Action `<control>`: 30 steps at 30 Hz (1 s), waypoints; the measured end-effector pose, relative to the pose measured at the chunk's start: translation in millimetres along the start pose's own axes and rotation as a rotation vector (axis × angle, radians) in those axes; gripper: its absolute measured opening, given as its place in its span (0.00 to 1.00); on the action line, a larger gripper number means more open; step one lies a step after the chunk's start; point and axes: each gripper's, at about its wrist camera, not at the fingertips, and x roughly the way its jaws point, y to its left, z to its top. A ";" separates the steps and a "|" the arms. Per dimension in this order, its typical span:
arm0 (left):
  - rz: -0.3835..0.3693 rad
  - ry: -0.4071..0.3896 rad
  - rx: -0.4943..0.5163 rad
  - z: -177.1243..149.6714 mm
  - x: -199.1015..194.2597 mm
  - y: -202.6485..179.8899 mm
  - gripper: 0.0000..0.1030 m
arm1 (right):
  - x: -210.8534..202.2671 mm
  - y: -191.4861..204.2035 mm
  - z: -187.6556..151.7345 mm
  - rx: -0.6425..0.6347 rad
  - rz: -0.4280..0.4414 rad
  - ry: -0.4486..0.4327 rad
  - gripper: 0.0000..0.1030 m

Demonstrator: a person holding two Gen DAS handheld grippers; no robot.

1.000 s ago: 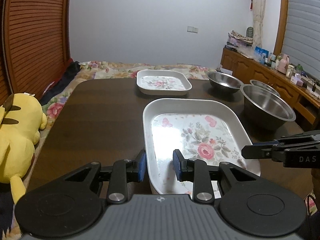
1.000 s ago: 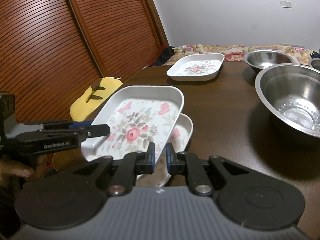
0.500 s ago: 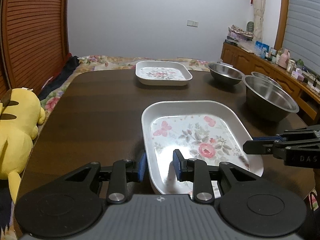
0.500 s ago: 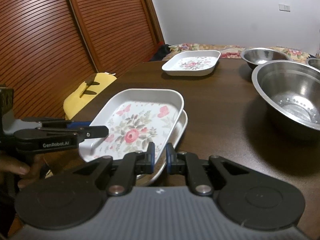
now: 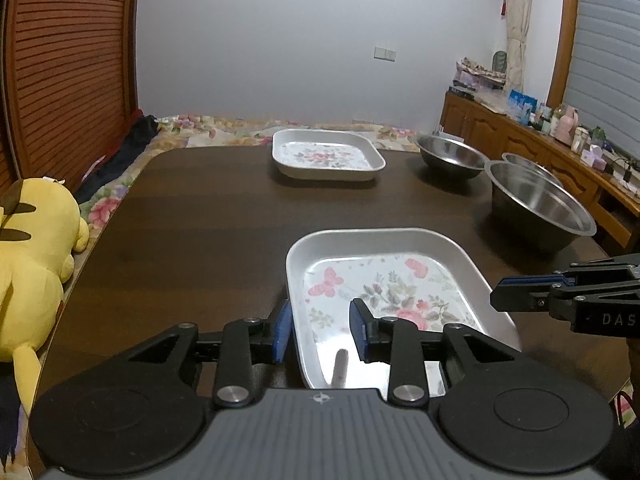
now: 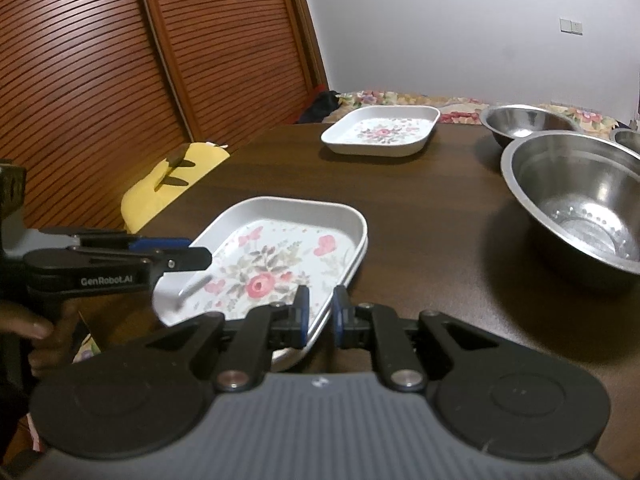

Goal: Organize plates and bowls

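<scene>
On the dark wooden table (image 5: 208, 216), at about 6 o'clock in both wrist views, a white flowered plate (image 5: 396, 292) sits nested on a second plate of the same kind, whose rim (image 6: 352, 268) shows just beneath it in the right view. The left gripper (image 5: 320, 330) straddles the top plate's left rim, one blue pad outside the wall and one inside; the fingers are spread wider than the rim and do not look clenched on it. The right gripper (image 6: 320, 312) straddles the stack's right rim at the near corner, with its pads narrowly parted around the edge; whether they press on it I cannot tell. Each gripper shows in the other's view, the right one at 3 o'clock (image 5: 560, 292), the left one at 9 o'clock (image 6: 120, 260).

Farther off, at 12 o'clock, a third flowered plate (image 5: 326, 156) rests alone on the table. At 2 o'clock stands a large steel bowl (image 5: 540, 204), with a smaller steel bowl (image 5: 450, 156) beyond it. A yellow plush toy (image 5: 32, 264) lies off the table's edge at 9 o'clock.
</scene>
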 end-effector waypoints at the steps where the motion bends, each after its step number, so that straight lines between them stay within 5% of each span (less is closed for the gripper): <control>1: 0.001 -0.005 0.001 1.4 -0.6 0.3 0.36 | -1.0 0.1 1.0 0.000 0.001 -0.003 0.14; 18: 0.035 -0.075 0.013 40.6 3.1 12.6 0.40 | -12.7 -17.2 49.3 0.022 0.013 -0.087 0.14; 26: 0.056 -0.107 0.012 75.9 23.7 25.8 0.50 | -6.0 -26.6 90.7 -0.004 -0.012 -0.138 0.14; 30: 0.059 -0.124 0.006 97.0 38.4 32.6 0.59 | 7.5 -34.5 111.7 0.000 -0.017 -0.134 0.24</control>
